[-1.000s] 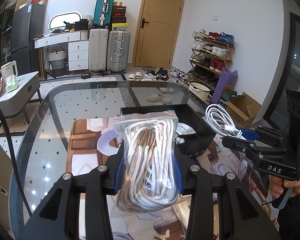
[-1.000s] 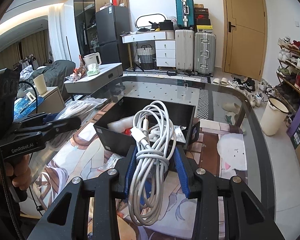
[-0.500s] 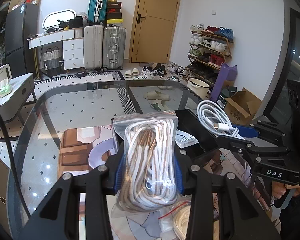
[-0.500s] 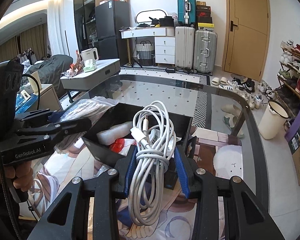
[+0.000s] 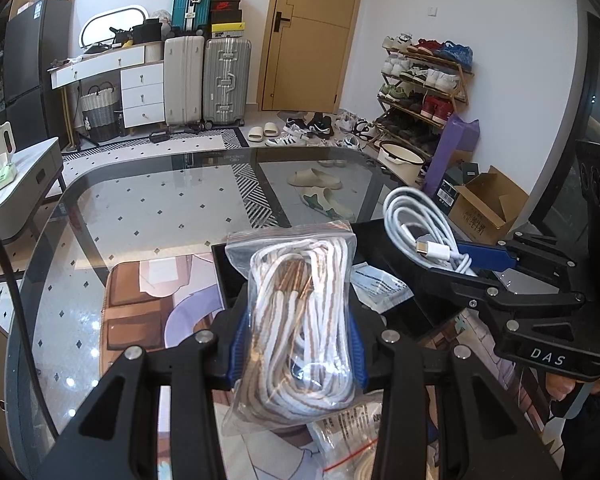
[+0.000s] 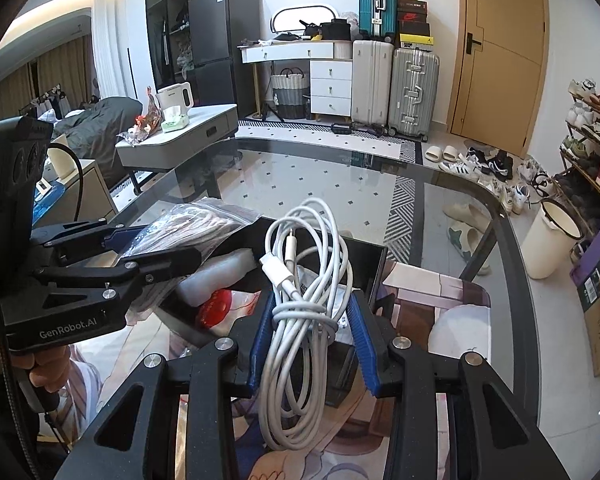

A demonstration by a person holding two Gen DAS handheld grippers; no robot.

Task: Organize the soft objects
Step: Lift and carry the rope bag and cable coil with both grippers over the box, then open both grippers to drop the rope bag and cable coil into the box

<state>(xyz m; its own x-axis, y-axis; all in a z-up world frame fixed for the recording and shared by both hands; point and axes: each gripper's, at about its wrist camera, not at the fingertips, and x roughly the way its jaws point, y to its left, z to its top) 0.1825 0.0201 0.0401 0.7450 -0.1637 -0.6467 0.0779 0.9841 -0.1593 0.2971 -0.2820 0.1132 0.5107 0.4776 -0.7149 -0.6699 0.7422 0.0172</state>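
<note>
We had the left gripper (image 5: 298,344) pinching the slippery, squashy rope bag (image 5: 300,320) mid-body, right gripper (image 6: 310,336) clamping the floppy white cable (image 6: 300,308) at its wrapped waist, black bin (image 6: 364,256) at 12 o'clock.

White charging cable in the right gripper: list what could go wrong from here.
1. The white charging cable is pinched only at its wrapped waist by the right gripper; its loose loops could snag the black bin wall on the way in.
2. The left gripper holds the bagged rope close beside it, so both heading for the bin may collide.
</note>
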